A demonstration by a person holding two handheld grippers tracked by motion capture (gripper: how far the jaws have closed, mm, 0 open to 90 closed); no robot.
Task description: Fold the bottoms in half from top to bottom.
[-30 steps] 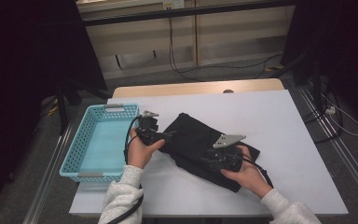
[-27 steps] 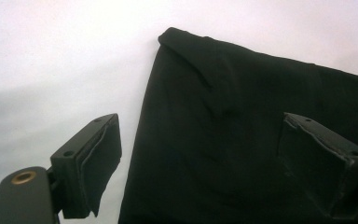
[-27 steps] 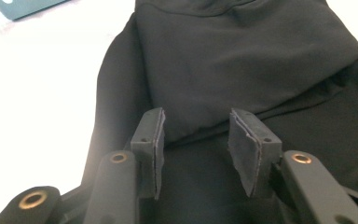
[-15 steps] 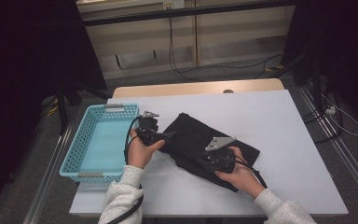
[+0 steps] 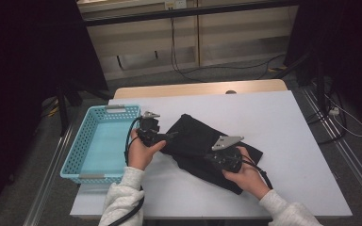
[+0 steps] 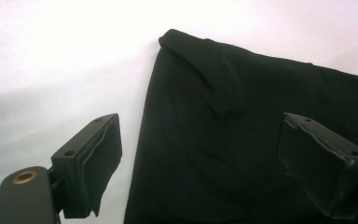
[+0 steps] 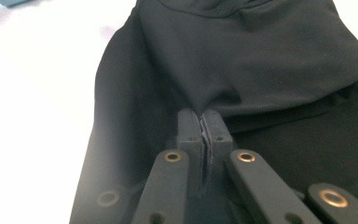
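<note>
- black cloth [image 5: 202, 146] lies folded on the white table [image 5: 283, 127], at the centre of the high view, slanting from upper left to lower right.
- left gripper [image 5: 167, 136] rests at the cloth's upper-left edge in the high view; in the left gripper view its jaws stand wide apart, one over bare table, the other over the cloth [image 6: 242, 130] — nothing pinched.
- right gripper [image 5: 212, 157] sits on the cloth's lower part, just right of centre; in the right gripper view its jaws have just been closing and now meet, pinching a fold of the cloth [image 7: 242, 65] that puckers at the tips.
- turquoise basket [image 5: 75, 162] stands at the left of the high view, just beside the left hand [image 5: 143, 151] — apart from the cloth.
</note>
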